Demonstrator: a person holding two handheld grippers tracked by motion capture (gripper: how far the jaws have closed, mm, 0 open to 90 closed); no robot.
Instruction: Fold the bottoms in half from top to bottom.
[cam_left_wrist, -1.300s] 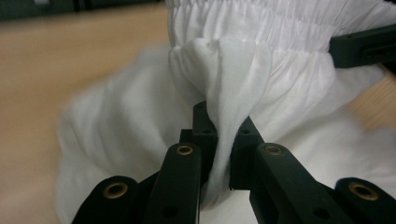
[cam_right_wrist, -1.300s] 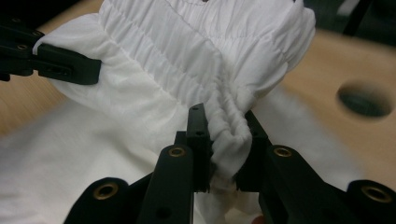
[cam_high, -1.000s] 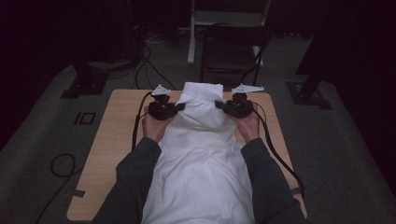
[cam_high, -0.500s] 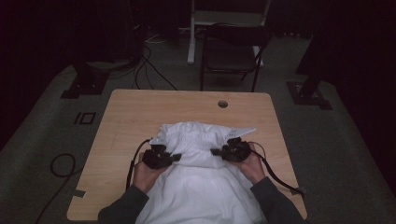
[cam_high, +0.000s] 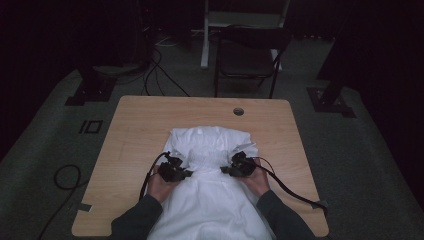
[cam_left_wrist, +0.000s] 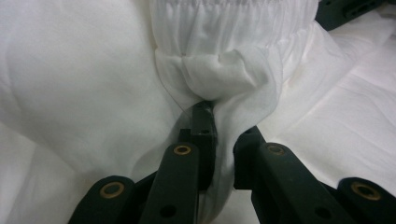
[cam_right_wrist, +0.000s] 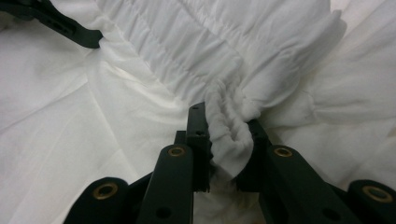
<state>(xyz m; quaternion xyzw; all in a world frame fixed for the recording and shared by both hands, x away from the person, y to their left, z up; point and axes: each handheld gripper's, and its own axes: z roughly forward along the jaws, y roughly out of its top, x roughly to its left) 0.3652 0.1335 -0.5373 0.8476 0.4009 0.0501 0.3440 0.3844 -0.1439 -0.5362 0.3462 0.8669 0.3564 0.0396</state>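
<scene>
R hand-held gripper (cam_right_wrist: 223, 151) clamps white garment (cam_right_wrist: 261, 60) gathered band.

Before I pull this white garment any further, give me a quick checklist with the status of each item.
1. Left tool clamped on the white garment: ok, fabric bunched between its jaws.
2. Right tool clamped on the gathered band: ok.
3. Both tools level with each other: ok in the high view.
4. Garment lying on the table: ok, near end runs off the near edge.
5. Grip strength: cannot tell.
</scene>
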